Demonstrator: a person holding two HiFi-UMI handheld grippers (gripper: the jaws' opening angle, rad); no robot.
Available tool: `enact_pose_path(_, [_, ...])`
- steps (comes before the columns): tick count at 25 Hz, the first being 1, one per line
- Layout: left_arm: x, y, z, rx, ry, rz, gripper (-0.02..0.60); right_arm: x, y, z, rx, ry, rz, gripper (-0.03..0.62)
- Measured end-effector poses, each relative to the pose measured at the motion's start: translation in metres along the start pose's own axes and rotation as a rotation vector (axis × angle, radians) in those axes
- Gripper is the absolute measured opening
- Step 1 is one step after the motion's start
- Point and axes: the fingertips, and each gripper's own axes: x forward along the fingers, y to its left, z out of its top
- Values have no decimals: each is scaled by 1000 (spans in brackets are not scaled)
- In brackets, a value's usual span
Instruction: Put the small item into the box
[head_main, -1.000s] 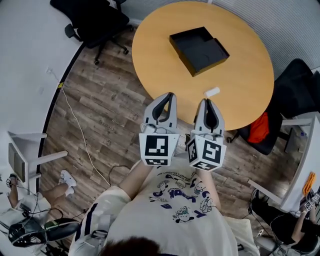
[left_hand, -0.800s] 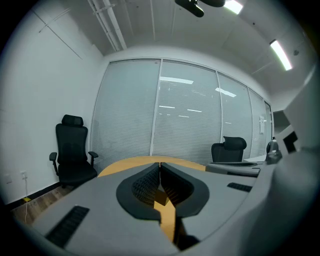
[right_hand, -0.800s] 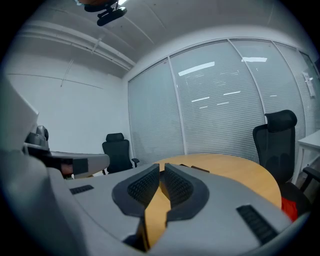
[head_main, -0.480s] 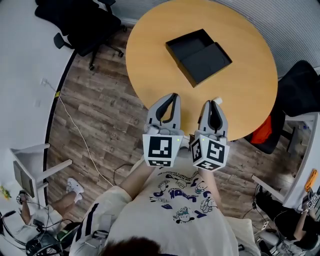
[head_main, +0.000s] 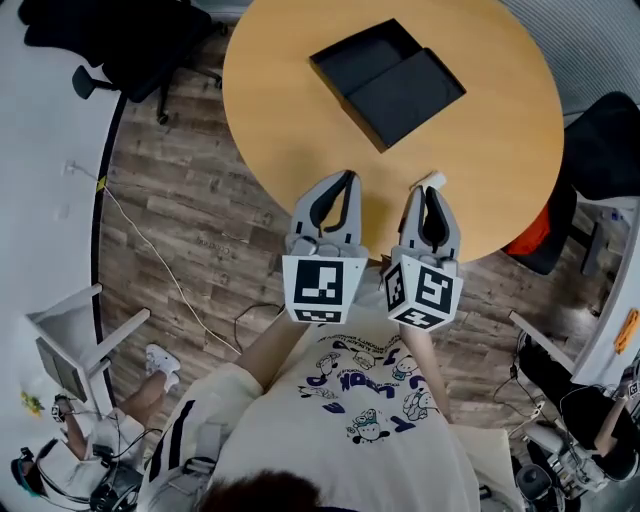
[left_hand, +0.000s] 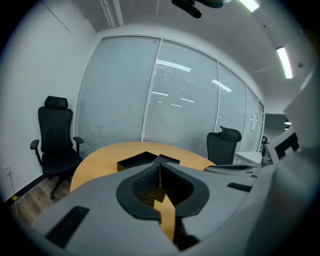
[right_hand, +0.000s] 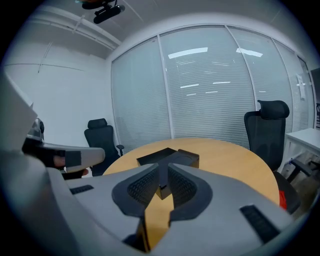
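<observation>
Head view — small white item (head_main: 431, 180)

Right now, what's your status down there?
Left gripper, right gripper shut, empty. Item on table, at right tip. Box open, nothing between.

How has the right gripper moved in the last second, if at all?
Yes. The right gripper has moved forward toward the small white item on the table; its tips now overlap the item in the head view.
</observation>
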Motion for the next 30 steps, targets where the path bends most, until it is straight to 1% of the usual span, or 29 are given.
enact_pose_path(5, [12,-4,-18,-19,62,-12,18,9,-15,-16,12,57,-41,48])
enact_pose_path(8, [21,-6,-26,-23,92,-11,18,17,-23,-27,25,96,-42,50])
enact_pose_path(11, [30,-6,-36,-25,124,-12,18,23,-28,-40,37,140,-34,93])
enact_pose_path(16, [46,-6,-51,-28,168,-11,18,35,-39,-59,54,195,-46,122])
enact_pose_path(19, [55,-8,-61,-29,195,-10,18,40,-47,-71,70,232,-47,163])
enact_pose_path(23, [62,-9,-72,-33,231,-2,18,44,-59,-86,90,277,-75,176])
enact_pose_path(30, [71,-6,-90,-45,279,0,18,52,-78,-118,161,361,-144,204])
